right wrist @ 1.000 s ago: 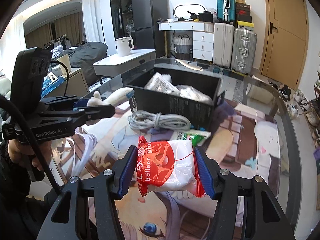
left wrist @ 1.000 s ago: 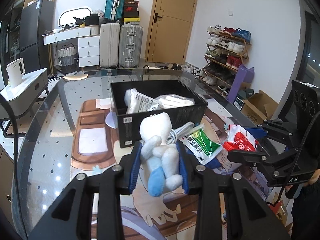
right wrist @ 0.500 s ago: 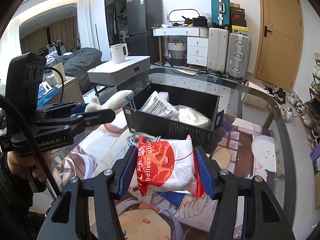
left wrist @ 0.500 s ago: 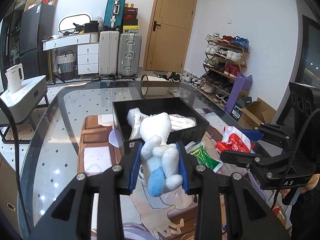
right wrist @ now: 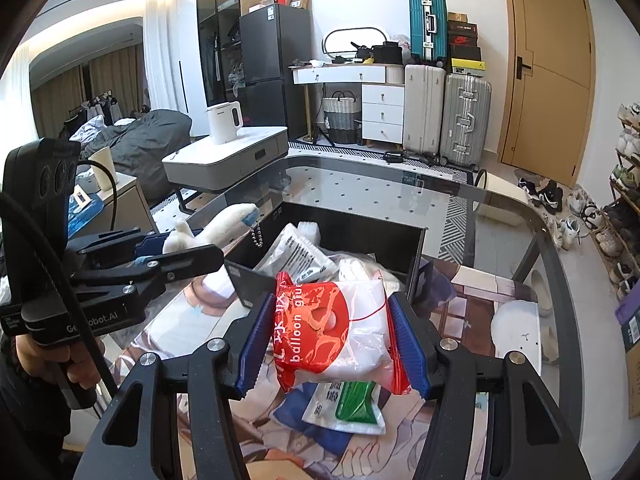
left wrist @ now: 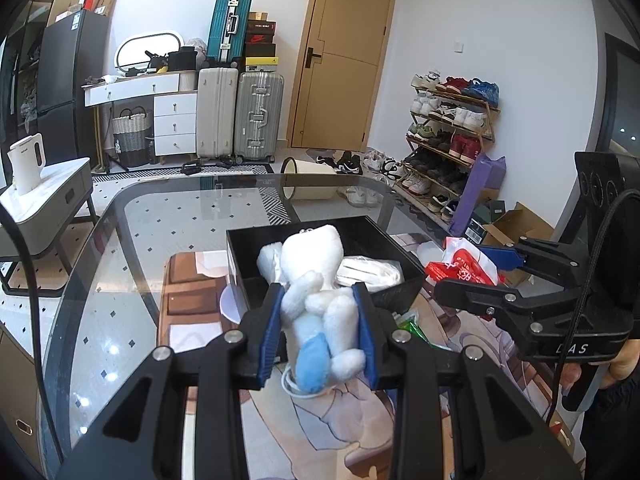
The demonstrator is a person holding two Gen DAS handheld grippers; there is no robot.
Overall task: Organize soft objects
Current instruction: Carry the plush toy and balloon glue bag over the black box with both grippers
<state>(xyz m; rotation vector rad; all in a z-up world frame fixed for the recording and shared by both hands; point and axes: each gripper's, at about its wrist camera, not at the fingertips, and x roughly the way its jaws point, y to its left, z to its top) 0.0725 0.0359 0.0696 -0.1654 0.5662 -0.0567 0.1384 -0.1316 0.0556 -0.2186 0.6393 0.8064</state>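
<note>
My left gripper (left wrist: 318, 322) is shut on a white plush toy (left wrist: 316, 292) with a blue foot, held in the air just before the near wall of a black open box (left wrist: 240, 260). My right gripper (right wrist: 330, 328) is shut on a red and white bag (right wrist: 332, 320) printed "balloon glue", lifted above the mat near the box (right wrist: 348, 232). In the box lie white packets (right wrist: 298, 258). The right wrist view shows the left gripper (right wrist: 192, 244) with the plush toy (right wrist: 222, 226) at the box's left corner. The left wrist view shows the right gripper (left wrist: 480, 264) with the bag (left wrist: 464, 266).
A green and white sachet (right wrist: 352, 402) lies on the printed mat (right wrist: 472, 292) under the bag. A white cable (left wrist: 290, 384) shows beneath the plush toy. The mat covers a glass table (left wrist: 168, 208) with a rounded far edge. A person's hand (right wrist: 48, 360) grips the left handle.
Both grippers have risen and moved toward the box with their loads. The plush toy now stands against the box's opening, and the bag hangs higher over the sachet.
</note>
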